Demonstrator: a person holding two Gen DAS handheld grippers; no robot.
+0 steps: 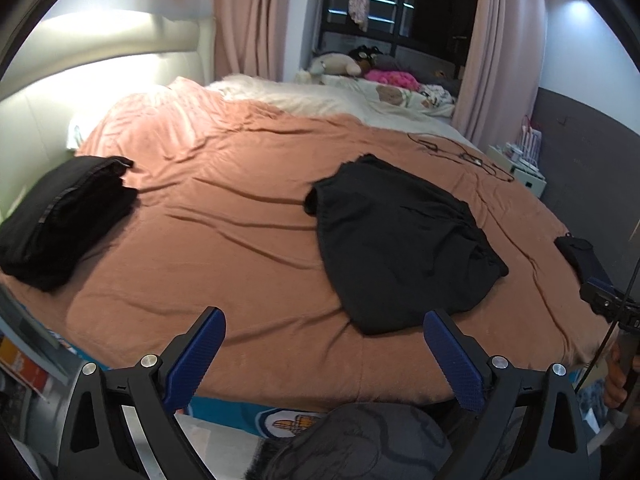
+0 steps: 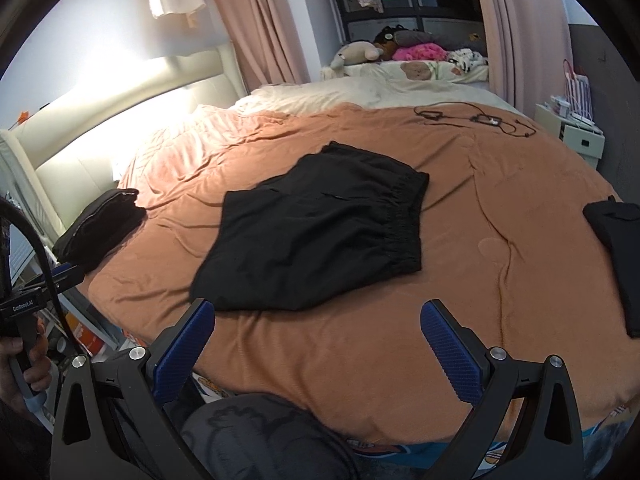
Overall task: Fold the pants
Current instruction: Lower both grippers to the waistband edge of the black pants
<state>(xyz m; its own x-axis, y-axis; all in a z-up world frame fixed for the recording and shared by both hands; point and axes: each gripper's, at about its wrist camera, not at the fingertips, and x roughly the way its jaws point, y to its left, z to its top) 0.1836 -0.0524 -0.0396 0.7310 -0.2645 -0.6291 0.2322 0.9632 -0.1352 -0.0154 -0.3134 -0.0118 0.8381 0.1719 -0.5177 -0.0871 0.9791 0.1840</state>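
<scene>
Black pants (image 1: 404,240) lie folded over in a rough rectangle on the orange bedspread (image 1: 224,216); in the right wrist view the pants (image 2: 320,232) show their elastic waistband on the right. My left gripper (image 1: 324,332) is open and empty, held back over the bed's near edge, just left of the pants' near corner. My right gripper (image 2: 318,322) is open and empty, held just short of the pants' near edge. Neither touches the cloth.
A folded black garment stack (image 1: 60,220) sits at the bed's left edge, also in the right wrist view (image 2: 100,228). Another dark garment (image 2: 620,256) lies at the right edge. Cables (image 2: 476,118) lie at the far side. Stuffed toys (image 2: 400,50) and a white nightstand (image 2: 572,132) stand beyond.
</scene>
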